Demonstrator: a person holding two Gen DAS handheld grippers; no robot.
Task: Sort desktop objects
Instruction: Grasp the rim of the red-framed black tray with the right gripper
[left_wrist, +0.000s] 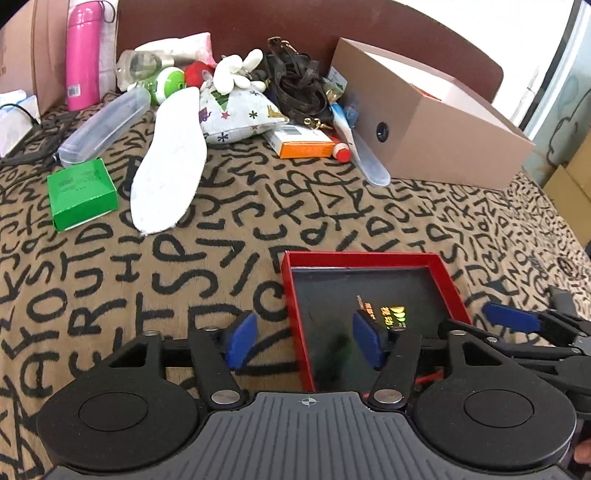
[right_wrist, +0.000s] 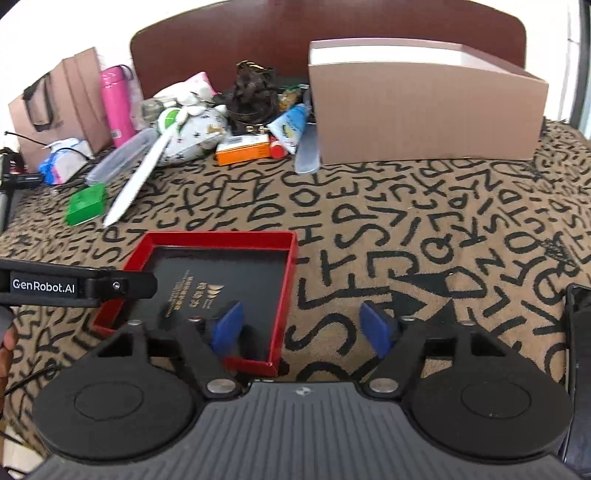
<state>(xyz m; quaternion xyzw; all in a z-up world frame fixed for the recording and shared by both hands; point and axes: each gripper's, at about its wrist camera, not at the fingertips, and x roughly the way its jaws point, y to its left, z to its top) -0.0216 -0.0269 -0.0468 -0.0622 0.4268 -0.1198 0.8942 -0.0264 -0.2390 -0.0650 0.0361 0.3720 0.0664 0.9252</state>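
I see one red tray lying on the lettered cloth just ahead of me, its left wall between my left gripper pads, its right wall between my right gripper pads; both stand spread, pressing nothing. Beyond lie one green box, one white insole, one orange box, one pink bottle and one cardboard box. Both grippers tilt downward.

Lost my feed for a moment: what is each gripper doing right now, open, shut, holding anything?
Left gripper: open, holding nothing, straddling the left wall of the red tray.
Right gripper: open, holding nothing, straddling the tray's right wall.
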